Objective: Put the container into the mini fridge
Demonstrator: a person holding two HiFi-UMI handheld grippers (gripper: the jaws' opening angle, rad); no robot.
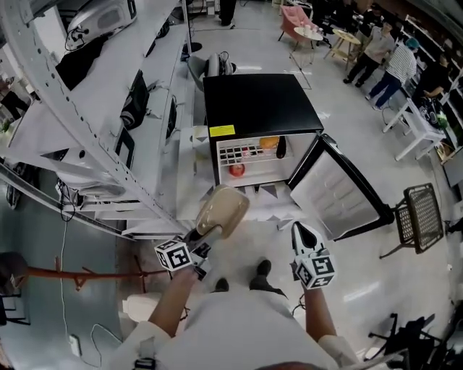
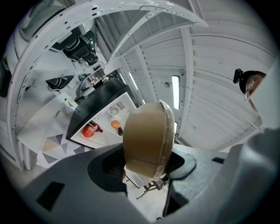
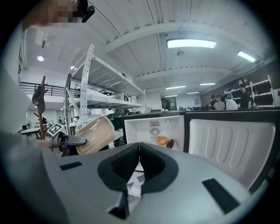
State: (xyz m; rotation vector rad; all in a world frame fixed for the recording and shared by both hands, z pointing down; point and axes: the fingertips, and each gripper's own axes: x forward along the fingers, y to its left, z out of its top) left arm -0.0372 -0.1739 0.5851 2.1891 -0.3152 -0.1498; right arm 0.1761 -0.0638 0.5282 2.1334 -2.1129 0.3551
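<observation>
Carry step, by my reading. The container (image 1: 223, 211) is in the air, clamped at its near end by the left hand-held gripper (image 1: 205, 238), short of the mini fridge (image 1: 260, 108). The fridge door (image 1: 340, 191) is open. The right hand-held gripper (image 1: 302, 233) is closed on nothing.

The container's long axis runs on from the jaws toward the fridge mouth, free end leading. It rides on edge, not flat.

Next: level it, ease it onto free shelf space clear of the apple (image 1: 237, 170) and orange (image 1: 268, 142), then release.

On my left stands a white rack (image 1: 108, 130) with dark gear on its shelves. A black wire chair (image 1: 423, 217) sits to my right. Ahead, an orange (image 1: 268, 142) lies just beside a dark bottle (image 1: 281, 148), with an apple (image 1: 237, 170) below. Far off, people (image 1: 387, 69) stand near a pink chair (image 1: 293, 18).
</observation>
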